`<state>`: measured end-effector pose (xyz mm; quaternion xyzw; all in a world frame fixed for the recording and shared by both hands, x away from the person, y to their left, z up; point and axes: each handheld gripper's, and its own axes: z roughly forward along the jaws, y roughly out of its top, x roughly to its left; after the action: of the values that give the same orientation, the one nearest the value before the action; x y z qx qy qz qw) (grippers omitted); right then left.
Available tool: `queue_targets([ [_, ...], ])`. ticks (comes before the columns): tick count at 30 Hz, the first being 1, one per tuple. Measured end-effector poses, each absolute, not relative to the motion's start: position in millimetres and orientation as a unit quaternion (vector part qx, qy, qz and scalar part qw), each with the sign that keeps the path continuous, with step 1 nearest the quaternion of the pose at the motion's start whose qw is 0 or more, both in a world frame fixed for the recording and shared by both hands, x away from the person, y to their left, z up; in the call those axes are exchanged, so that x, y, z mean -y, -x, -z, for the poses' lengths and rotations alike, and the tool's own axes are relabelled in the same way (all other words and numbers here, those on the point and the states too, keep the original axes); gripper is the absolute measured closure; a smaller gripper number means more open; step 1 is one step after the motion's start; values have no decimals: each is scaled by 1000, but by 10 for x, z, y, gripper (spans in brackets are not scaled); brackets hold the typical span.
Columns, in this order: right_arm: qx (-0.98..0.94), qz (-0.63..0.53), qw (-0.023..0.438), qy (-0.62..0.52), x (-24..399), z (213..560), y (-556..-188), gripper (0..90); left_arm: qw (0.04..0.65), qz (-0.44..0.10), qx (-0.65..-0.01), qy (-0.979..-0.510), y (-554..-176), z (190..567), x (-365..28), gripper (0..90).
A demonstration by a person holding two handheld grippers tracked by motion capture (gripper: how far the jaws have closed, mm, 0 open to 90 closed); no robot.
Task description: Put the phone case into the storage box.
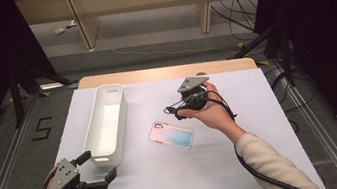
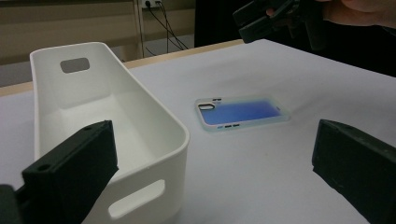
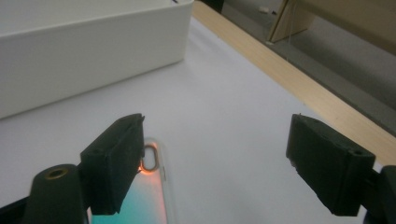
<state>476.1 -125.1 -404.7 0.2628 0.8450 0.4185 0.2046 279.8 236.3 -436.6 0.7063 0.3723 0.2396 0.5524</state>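
Phone case (image 1: pixel 171 134) seen flat on table (image 1: pixel 237 94), just beside bin (image 1: pixel 106 124) at its 3 o'clock. Right gripper (image 1: pixel 172 109) held above case at 1 o'clock, jaws spread, nothing pinched. Camera hole (image 3: pixel 149 157) made out in right gripper view. Left gripper (image 1: pixel 97 167) jaws spread around bin's near end.

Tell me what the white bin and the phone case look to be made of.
White bin: apparently moulded plastic with a smooth, faintly glossy finish; its rounded rim, thin walls and cut-out handle slots suggest that.

Phone case: probably soft, translucent plastic or silicone, though the look leaves that open; it has a frosted clear edge, a pink-to-blue gradient back and a soft sheen.
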Motion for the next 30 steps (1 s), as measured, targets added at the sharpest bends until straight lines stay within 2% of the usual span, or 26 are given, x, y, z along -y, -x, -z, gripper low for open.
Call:
queue_targets([
  [11, -885, -346, 178, -256, 1161, 4186, -4828, 214, 553, -239, -372, -706, -2798, 4366, -2366, 0],
  [16, -910, -295, 144, -255, 1135, 4275, -4874, 239, 554, -238, -372, -706, -2798, 4365, -2366, 0],
  [30, -938, -215, 102, -253, 1108, 4455, -4981, 272, 555, -239, -372, -705, -2799, 4365, -2368, 0],
])
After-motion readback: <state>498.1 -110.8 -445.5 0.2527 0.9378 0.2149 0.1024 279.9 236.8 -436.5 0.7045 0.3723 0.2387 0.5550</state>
